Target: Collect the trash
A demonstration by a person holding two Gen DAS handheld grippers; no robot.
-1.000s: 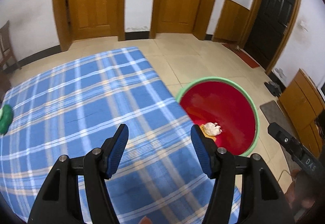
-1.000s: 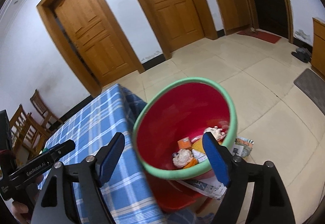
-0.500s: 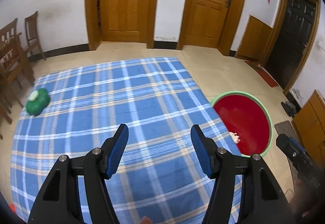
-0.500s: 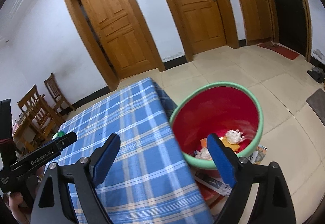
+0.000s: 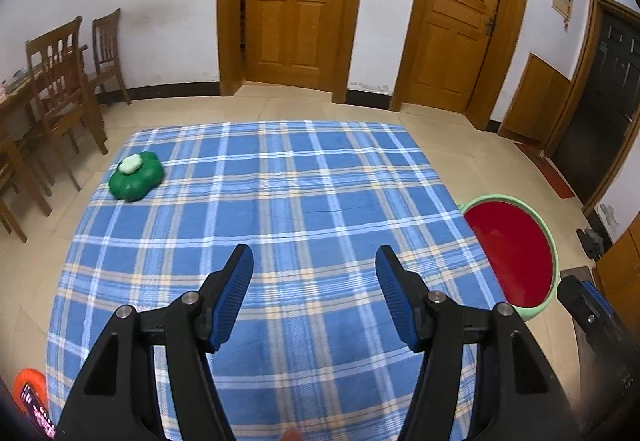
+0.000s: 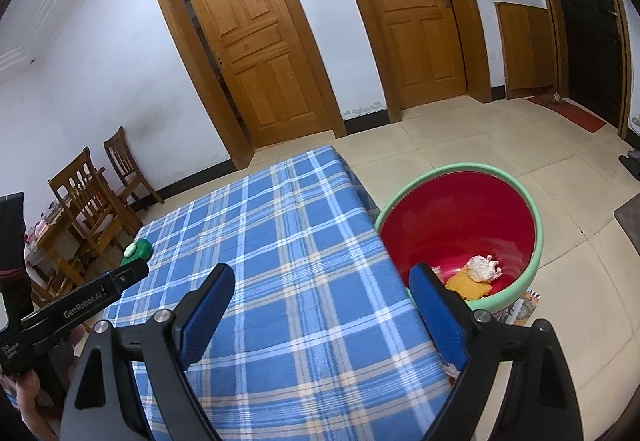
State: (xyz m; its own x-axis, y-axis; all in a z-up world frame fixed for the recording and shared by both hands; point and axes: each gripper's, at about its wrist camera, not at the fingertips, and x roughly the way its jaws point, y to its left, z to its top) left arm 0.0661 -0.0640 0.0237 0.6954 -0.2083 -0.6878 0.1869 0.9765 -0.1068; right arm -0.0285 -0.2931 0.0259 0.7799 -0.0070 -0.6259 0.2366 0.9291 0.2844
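Both my left tongs (image 5: 314, 281) and right tongs (image 6: 320, 305), just widened, gape empty. Green trash (image 5: 136, 177) sits at the table's (image 5: 320, 201) far-left corner, well from the bin (image 6: 538, 225); reaching carelessly could knock it off.

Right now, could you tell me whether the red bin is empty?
Not empty: the red bin holds a crumpled white wad and orange scraps.

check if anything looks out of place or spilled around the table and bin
Mostly tidy. Papers or wrappers lie on the floor at the base of the red bin, outside it rather than in it. One green object sits alone near the tablecloth's far left corner.
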